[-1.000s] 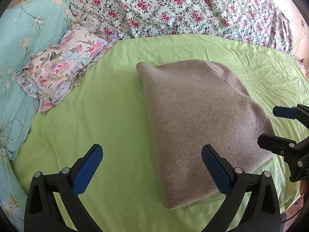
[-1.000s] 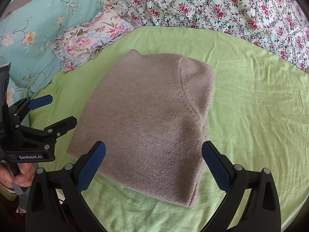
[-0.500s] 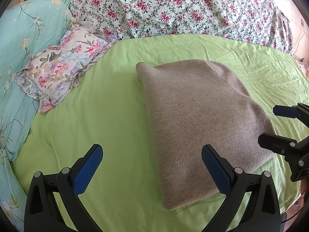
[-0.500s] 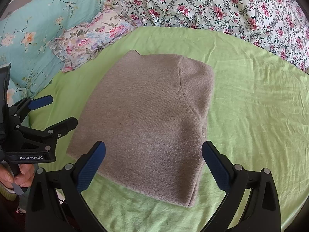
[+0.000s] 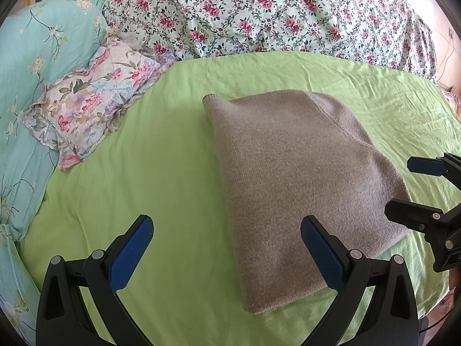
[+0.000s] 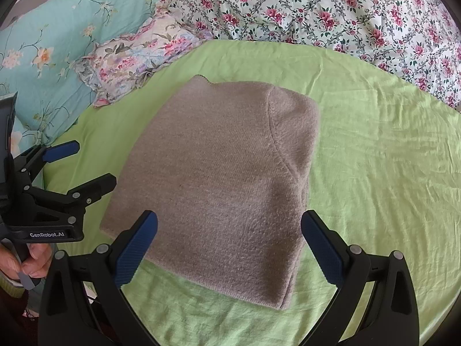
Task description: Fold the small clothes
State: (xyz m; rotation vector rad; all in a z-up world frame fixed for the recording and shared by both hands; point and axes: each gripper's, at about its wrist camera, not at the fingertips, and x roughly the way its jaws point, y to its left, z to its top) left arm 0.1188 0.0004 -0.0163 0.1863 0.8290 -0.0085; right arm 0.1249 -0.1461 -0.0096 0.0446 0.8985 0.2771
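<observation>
On a bed under a green sheet [image 5: 173, 173], the left gripper [image 5: 227, 248] hovers at 7 o'clock of a folded taupe garment [image 5: 294, 178], the right gripper [image 6: 229, 245] at 5 o'clock, both jaws spread wide and holding nothing.

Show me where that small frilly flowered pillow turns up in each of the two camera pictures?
Left wrist view: the frilly pillow lies at the left, above and left of the folded grey knit.
Right wrist view: the pillow lies at the upper left, beyond the knit's far left corner.
Shared landmark: the grey knit on the green sheet.
</observation>
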